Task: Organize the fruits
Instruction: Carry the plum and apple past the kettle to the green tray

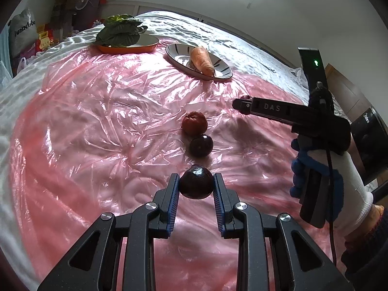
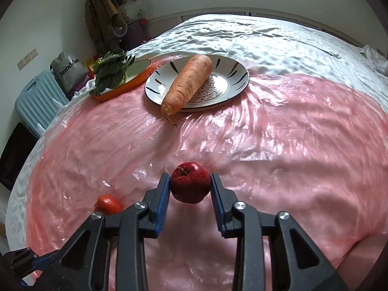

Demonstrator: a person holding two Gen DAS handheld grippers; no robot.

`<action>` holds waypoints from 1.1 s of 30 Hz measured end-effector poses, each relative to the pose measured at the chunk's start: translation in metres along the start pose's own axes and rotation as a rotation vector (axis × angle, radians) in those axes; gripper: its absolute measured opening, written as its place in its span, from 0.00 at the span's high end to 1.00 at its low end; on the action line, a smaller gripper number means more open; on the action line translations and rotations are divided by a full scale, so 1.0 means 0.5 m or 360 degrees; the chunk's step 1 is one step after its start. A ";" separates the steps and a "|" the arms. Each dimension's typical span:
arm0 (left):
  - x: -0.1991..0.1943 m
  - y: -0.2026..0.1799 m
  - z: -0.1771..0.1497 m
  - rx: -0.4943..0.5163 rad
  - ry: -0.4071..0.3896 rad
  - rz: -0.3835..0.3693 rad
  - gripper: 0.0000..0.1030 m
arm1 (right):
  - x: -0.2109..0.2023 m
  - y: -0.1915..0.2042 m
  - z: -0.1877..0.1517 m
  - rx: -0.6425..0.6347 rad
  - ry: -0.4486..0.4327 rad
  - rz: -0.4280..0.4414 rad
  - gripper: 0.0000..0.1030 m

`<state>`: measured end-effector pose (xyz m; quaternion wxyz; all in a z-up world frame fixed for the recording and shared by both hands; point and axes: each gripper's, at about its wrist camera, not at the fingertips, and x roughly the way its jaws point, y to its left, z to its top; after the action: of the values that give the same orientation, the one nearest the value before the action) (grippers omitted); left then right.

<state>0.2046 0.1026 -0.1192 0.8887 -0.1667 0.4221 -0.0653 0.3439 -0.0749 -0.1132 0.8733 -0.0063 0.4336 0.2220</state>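
In the left wrist view, my left gripper (image 1: 196, 186) is shut on a dark purple plum (image 1: 196, 181), low over the pink plastic sheet (image 1: 97, 121). Just beyond it lie a second dark plum (image 1: 201, 145) and an orange-red round fruit (image 1: 194, 123), in a row. In the right wrist view, my right gripper (image 2: 190, 186) is shut on a red apple (image 2: 190, 184), stem up, with its shadow on the sheet below. The orange-red fruit (image 2: 108, 205) shows at its lower left, partly hidden. The left wrist view shows the right gripper (image 1: 238, 106) side-on in a gloved hand (image 1: 339, 177).
At the far side of the sheet a large carrot (image 2: 186, 84) lies on a striped white plate (image 2: 232, 72), its tip over the rim. Left of it, leafy greens (image 2: 110, 72) rest on an orange dish (image 2: 138, 72). White bedding (image 2: 266, 41) surrounds the sheet. Bags and a blue case (image 2: 38, 99) stand beyond the bed's left edge.
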 end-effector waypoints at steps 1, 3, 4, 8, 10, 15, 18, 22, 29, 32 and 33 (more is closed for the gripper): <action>-0.006 -0.001 -0.001 -0.0002 -0.0006 -0.0001 0.77 | -0.006 -0.002 -0.003 0.0007 -0.0004 0.0000 0.50; -0.017 -0.003 -0.002 0.0004 -0.0015 0.0004 0.77 | -0.021 -0.001 -0.014 0.0020 -0.0007 0.0002 0.50; -0.022 -0.003 -0.004 0.0009 -0.0020 0.0008 0.77 | -0.028 0.001 -0.020 0.0020 -0.0006 0.0002 0.50; -0.047 -0.002 -0.018 0.0007 -0.0026 0.0015 0.77 | -0.067 0.021 -0.055 0.0001 -0.0013 0.0025 0.50; -0.060 -0.002 -0.028 0.0002 -0.0027 0.0019 0.77 | -0.088 0.037 -0.075 -0.0029 -0.0008 0.0041 0.50; -0.099 -0.010 -0.057 0.0007 -0.0031 0.0021 0.77 | -0.159 0.072 -0.136 -0.0064 -0.0013 0.0094 0.50; -0.132 -0.025 -0.076 0.0024 -0.0044 0.0017 0.77 | -0.205 0.085 -0.180 -0.0058 -0.0012 0.0113 0.50; -0.167 -0.046 -0.099 0.0049 -0.0058 -0.0002 0.77 | -0.264 0.095 -0.242 -0.0065 0.0000 0.0106 0.50; -0.231 -0.092 -0.147 0.0114 -0.0073 -0.0043 0.77 | -0.360 0.078 -0.347 -0.0017 0.0011 0.0070 0.50; -0.253 -0.118 -0.165 0.0152 -0.0075 -0.0053 0.77 | -0.403 0.059 -0.388 0.0027 -0.0001 0.0047 0.50; -0.260 -0.126 -0.172 0.0169 -0.0075 -0.0057 0.77 | -0.418 0.051 -0.401 0.0047 -0.0009 0.0043 0.50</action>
<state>0.0571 0.0563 -0.0529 0.9047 -0.1282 0.3939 -0.0996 0.0729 -0.1725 -0.0749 0.8715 0.0129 0.4343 0.2273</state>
